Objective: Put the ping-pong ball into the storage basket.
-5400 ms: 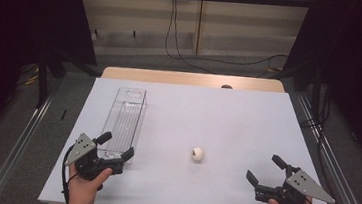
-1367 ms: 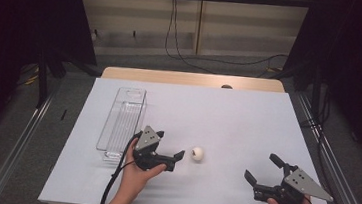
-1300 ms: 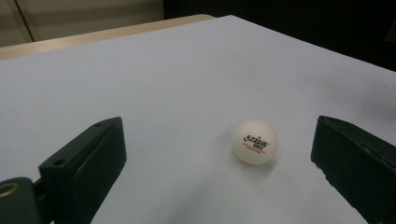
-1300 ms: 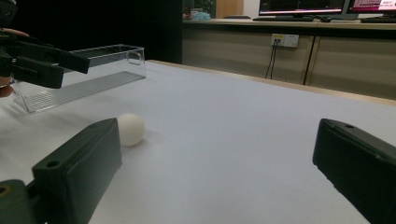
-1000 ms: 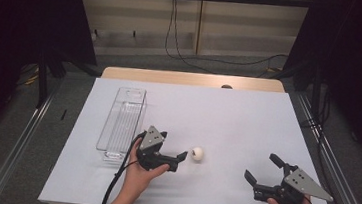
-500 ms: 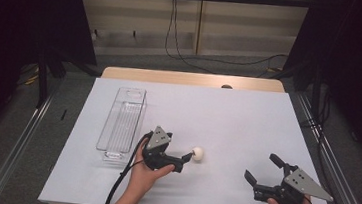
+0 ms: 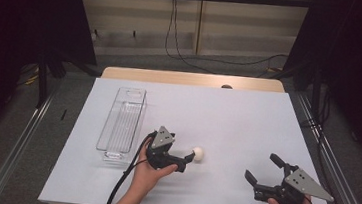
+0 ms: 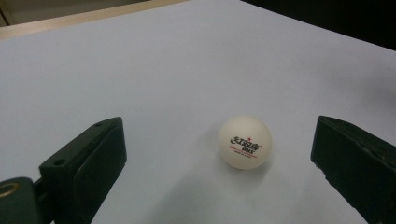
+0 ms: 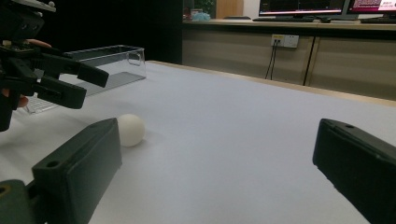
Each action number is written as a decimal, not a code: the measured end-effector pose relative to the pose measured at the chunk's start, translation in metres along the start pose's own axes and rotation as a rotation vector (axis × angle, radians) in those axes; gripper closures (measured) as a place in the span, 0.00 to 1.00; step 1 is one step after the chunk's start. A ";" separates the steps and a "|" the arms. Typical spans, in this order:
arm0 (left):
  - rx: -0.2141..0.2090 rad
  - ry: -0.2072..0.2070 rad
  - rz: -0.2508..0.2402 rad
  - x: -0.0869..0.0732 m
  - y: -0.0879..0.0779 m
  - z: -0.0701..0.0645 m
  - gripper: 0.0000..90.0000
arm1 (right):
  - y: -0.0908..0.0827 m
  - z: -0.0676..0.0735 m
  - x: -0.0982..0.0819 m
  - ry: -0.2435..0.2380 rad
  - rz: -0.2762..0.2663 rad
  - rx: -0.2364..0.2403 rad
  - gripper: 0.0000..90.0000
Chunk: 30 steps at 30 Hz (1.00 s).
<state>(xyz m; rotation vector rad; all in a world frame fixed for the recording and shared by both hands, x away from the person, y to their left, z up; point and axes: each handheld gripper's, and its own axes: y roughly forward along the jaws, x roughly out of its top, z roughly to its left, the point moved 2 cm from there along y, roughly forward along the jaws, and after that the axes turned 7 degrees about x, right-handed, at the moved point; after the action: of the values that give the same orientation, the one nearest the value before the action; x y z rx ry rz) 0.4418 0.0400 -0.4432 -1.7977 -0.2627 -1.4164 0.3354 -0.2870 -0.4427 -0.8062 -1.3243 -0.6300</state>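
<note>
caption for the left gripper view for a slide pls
Open left gripper lined up on a white table tennis ball resting on the white table, jaws either side, not touching.

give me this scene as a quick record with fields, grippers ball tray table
left gripper: open, jaws either side of the ball, not touching it
right gripper: open, holding nothing, near the table's front right corner
ball: white ping-pong ball with printed logo, resting on the table
tray: clear plastic, long and narrow, nothing visible in it, left of the ball
table: white top
work in hand: left gripper set to close on the ball
</note>
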 end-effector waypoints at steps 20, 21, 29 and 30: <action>-0.009 0.012 0.059 0.003 0.013 -0.004 0.04 | 0.000 0.000 0.000 0.009 -0.001 -0.008 0.01; -0.023 0.015 0.060 0.003 0.014 -0.004 0.04 | -0.001 0.000 0.000 0.007 0.001 -0.006 0.01; -0.030 0.009 0.099 0.000 0.022 -0.006 0.03 | -0.001 0.000 0.000 0.009 0.001 -0.005 0.01; -0.039 0.019 0.103 0.000 0.023 -0.006 0.03 | -0.001 0.000 0.000 0.007 0.000 -0.004 0.01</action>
<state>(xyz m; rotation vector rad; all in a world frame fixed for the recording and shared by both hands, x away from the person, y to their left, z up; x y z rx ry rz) 0.4515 0.0208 -0.4535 -1.8020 -0.1317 -1.3733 0.3353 -0.2877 -0.4425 -0.8069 -1.3171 -0.6350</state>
